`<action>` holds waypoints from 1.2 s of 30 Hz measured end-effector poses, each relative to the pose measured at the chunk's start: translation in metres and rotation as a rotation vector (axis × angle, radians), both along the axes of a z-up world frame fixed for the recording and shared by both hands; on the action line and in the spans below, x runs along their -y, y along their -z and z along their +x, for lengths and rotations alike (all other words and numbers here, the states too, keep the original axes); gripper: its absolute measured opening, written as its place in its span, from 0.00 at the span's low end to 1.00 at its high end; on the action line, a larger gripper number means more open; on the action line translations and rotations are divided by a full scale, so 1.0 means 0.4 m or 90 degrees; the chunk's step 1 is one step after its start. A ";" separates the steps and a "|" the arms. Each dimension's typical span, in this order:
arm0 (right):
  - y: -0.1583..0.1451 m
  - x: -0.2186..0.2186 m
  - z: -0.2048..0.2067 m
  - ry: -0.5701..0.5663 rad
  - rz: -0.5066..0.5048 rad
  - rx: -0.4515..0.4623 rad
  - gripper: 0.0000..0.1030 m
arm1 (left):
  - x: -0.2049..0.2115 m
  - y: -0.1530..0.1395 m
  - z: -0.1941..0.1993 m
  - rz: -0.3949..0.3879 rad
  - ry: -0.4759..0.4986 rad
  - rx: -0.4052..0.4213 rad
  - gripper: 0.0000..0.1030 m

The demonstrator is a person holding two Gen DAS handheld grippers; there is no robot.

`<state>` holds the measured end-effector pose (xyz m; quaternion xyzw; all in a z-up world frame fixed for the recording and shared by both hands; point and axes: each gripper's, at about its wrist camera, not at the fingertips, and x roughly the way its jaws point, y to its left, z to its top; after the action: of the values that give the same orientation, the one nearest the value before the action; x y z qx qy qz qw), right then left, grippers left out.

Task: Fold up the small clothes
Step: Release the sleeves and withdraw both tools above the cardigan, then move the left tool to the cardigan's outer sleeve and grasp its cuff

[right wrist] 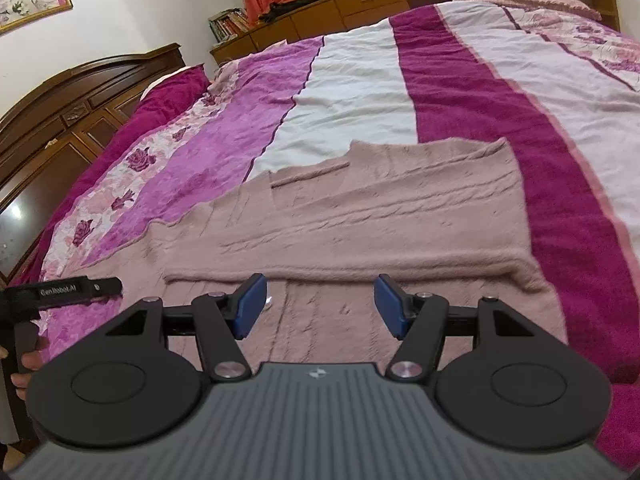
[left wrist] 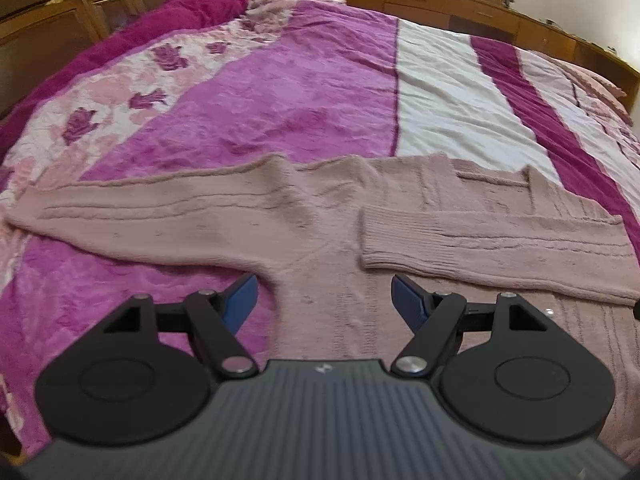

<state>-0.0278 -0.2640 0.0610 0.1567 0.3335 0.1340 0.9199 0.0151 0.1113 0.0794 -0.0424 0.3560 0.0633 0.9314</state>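
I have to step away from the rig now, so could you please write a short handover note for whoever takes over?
Left gripper: jaws open, empty, above the dusty-pink knitted sweater.
Right gripper: jaws open, empty, near the folded sleeve.
The sweater lies flat on the purple, white and magenta striped bedspread.
Done: the right sleeve is folded across the body.
Left: the left sleeve lies stretched out sideways; fold it in, then probably fold the body.
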 end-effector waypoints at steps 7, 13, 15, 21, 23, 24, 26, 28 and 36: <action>0.029 -0.038 -0.009 -0.011 -0.013 -0.014 0.65 | -0.099 -0.004 -0.019 -0.021 -0.083 -0.007 0.73; 0.052 -0.052 -0.006 -0.010 -0.022 -0.024 0.65 | -0.180 0.011 -0.015 -0.023 -0.153 -0.009 0.73; 0.062 -0.056 -0.006 -0.005 -0.029 -0.030 0.65 | -0.204 0.019 -0.008 -0.027 -0.173 -0.015 0.73; 0.086 -0.065 -0.002 0.003 -0.044 -0.041 0.65 | -0.261 0.034 0.018 -0.039 -0.210 -0.029 0.73; 0.091 -0.067 0.000 0.005 -0.048 -0.044 0.65 | -0.275 0.040 0.027 -0.044 -0.217 -0.032 0.73; 0.093 -0.068 0.001 0.007 -0.048 -0.047 0.65 | -0.281 0.044 0.032 -0.043 -0.220 -0.032 0.73; 0.097 -0.068 0.002 0.012 -0.046 -0.049 0.65 | -0.291 0.050 0.042 -0.033 -0.228 -0.024 0.73; 0.100 -0.068 0.003 0.019 -0.046 -0.050 0.65 | -0.302 0.060 0.055 -0.021 -0.244 -0.028 0.73; 0.112 -0.076 0.010 0.040 -0.044 -0.058 0.65 | -0.354 0.092 0.097 -0.040 -0.272 -0.031 0.73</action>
<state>-0.0237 -0.2334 0.0164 0.1408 0.3742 0.0863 0.9125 0.0537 0.2529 0.0425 -0.1442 0.3630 0.2492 0.8862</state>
